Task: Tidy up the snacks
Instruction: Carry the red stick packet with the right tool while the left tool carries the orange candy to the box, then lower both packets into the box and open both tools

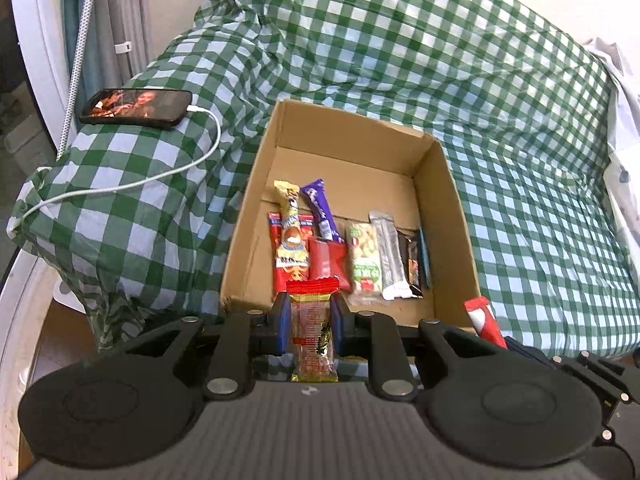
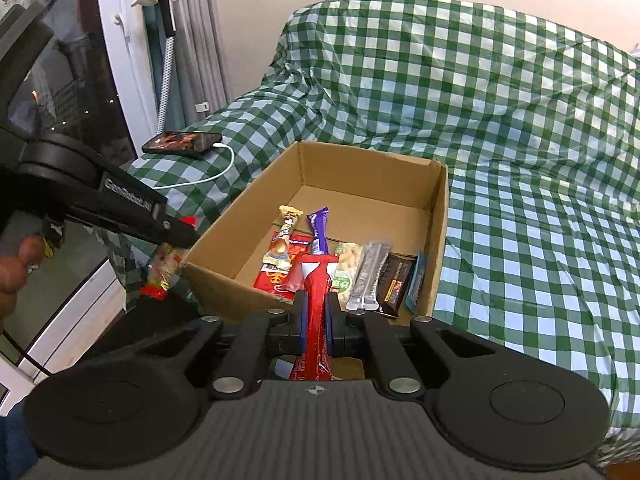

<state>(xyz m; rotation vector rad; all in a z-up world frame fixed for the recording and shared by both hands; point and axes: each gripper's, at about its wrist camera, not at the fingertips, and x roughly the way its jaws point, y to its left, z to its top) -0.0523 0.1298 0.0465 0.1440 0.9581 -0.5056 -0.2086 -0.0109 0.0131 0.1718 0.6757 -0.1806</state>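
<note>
Both pairs of jaws are pinching a snack. On the left gripper (image 1: pixel 310 322), the blue-padded fingers press on the sides of a clear-wrapped snack bar (image 1: pixel 313 334) with a red crimped top end, held lengthwise so that its top points forward, just short of the near wall of the cardboard box (image 1: pixel 448 184). On the right gripper (image 2: pixel 316 320), the fingers clamp a red snack stick (image 2: pixel 316 312) whose white-and-red tip reaches over the near wall of the box.

Inside the box, snacks lie side by side along the near wall: a red packet (image 1: pixel 290 258) with a yellow bar (image 1: pixel 289 216) on top of it, a purple bar (image 1: pixel 321 208), a small red pouch (image 1: pixel 328 262), a pack of peanuts (image 1: pixel 363 258), a silver bar (image 1: pixel 390 256), a dark brown bar (image 1: pixel 412 264) and a thin blue packet (image 1: pixel 426 256) at the right end. The far half of the box floor is bare cardboard.

The box sits on a green checked sheet (image 1: pixel 520 160). To its left, on a pillow in the same check, a phone (image 1: pixel 136 106) lies with its screen lit and a white cable (image 1: pixel 160 176) plugged into it.
</note>
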